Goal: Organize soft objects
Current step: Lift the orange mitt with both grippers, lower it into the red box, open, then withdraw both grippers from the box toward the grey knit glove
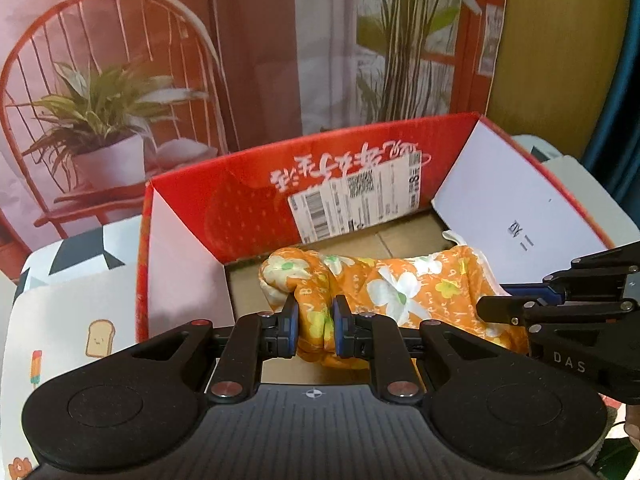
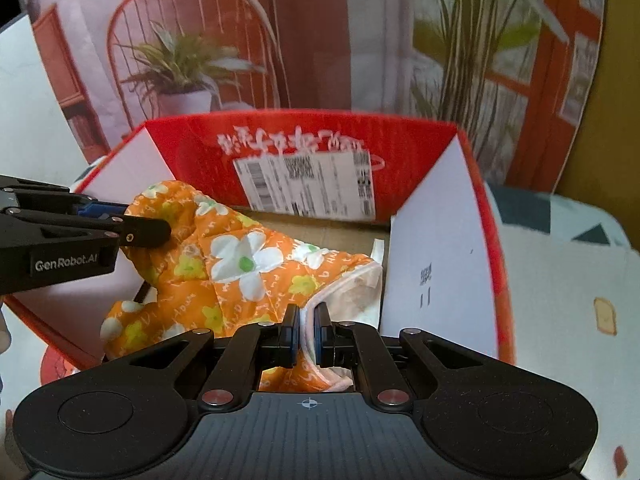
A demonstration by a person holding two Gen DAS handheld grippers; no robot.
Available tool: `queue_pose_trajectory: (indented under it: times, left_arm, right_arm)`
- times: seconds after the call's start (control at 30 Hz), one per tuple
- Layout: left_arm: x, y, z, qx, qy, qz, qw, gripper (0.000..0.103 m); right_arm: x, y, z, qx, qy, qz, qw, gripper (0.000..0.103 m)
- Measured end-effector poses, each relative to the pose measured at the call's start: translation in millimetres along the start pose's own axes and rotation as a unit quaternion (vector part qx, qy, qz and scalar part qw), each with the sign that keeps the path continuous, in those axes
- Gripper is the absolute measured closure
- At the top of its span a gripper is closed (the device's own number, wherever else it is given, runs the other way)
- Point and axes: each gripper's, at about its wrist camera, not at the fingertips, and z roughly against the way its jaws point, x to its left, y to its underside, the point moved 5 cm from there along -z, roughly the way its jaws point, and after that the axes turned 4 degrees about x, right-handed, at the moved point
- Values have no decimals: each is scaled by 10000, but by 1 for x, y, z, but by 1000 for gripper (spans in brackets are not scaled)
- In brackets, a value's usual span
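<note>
L claw (image 1: 314, 330) pinching bunched orange floral cloth (image 1: 384, 288); R claw (image 2: 307, 334) clamped on its white-trimmed edge. Cloth hangs betw. both, inside open red box (image 2: 208, 148), over cardboard floor. Box on patterned table (image 1: 64, 320).

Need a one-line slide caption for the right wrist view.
Right gripper pinches the hem of an orange floral oven mitt inside the red cardboard box, while the left gripper clamps its far end.
</note>
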Motion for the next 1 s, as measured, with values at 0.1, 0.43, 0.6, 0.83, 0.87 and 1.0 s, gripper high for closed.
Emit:
queue_pose_trajectory:
  times: [0.1,0.43,0.6,0.83,0.87,1.0]
  left_arm:
    - [-2,1,-4,56,133,-6,9999,82]
    - [-1,5,28,-268,296,-69,9992,45]
    - [6,14,56,-495,280,120,9983,45]
    - [14,50,103,-854,390,406,9947,45]
    - [15,56,107,-868,407,441,9944,45]
    - [19,86,122,-809,482,573,9939,45]
  right_arm:
    - [-2,1,-4,66,-14,-111,9999,95]
    - [-8,10,23,-357,-9,-241,9991,78]
    - [-1,16,51,-720,-18,-177,9972,75]
    - [9,38,99,-1334,-191,-113,9908,75]
    - [10,43,104,-1393,-225,-117,9899,75]
    - [13,62,121,-1535,-369,-185,9873,75]
